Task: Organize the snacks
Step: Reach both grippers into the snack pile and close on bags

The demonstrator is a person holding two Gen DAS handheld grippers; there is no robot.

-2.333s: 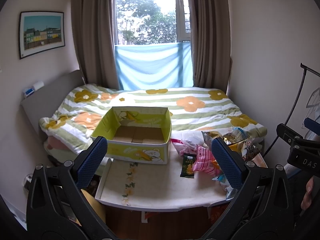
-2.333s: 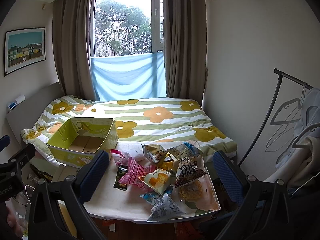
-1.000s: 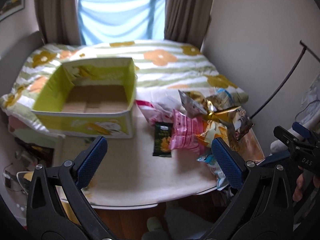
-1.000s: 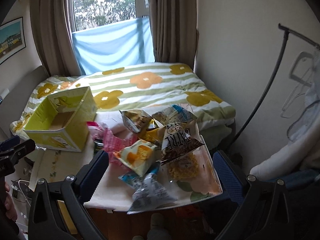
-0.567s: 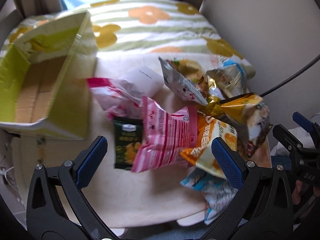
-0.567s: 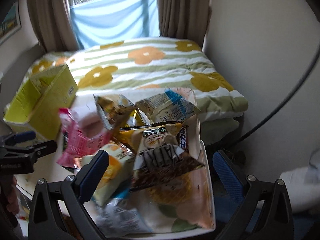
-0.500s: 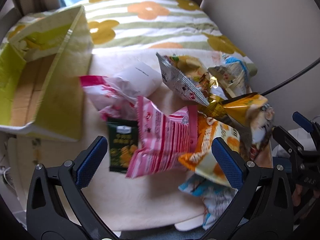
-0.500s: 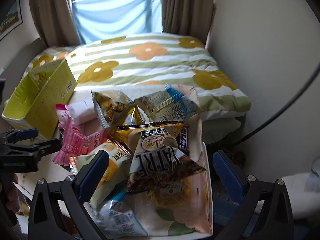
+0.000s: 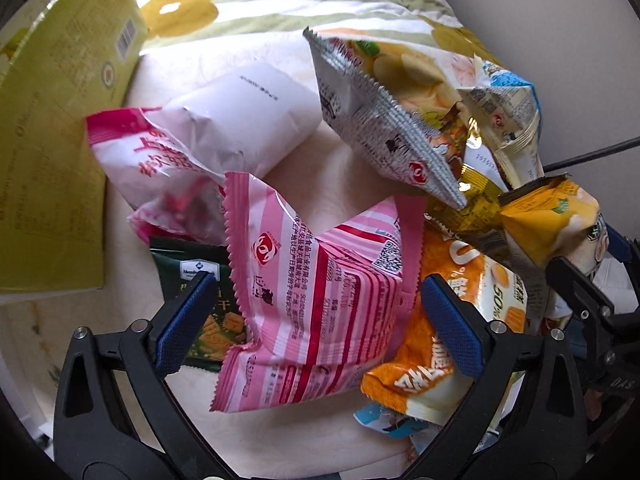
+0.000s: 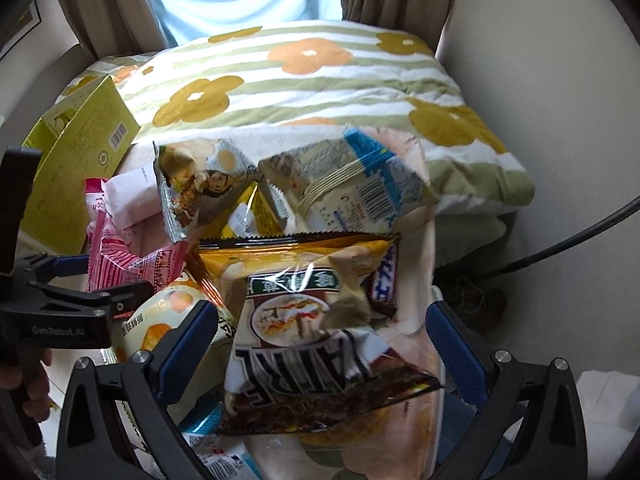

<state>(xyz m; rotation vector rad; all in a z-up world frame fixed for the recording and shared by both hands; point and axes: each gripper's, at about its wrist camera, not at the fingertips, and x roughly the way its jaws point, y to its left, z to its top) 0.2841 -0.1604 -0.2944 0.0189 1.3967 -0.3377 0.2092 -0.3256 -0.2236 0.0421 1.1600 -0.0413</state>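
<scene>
While closing, left gripper [image 9: 320, 316] astride pink packet [image 9: 320, 292]

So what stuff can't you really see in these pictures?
- Dark green packet, left wrist view: mostly hidden under the pink striped bag and the left gripper's finger.
- Yellow box, both views: cut off by the picture edge, inside hidden.
- Blue-and-white packet, right wrist view: buried beneath the brown-and-yellow bag.

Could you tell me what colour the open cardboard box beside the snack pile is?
Yellow-green box, clearest in the right wrist view.
</scene>
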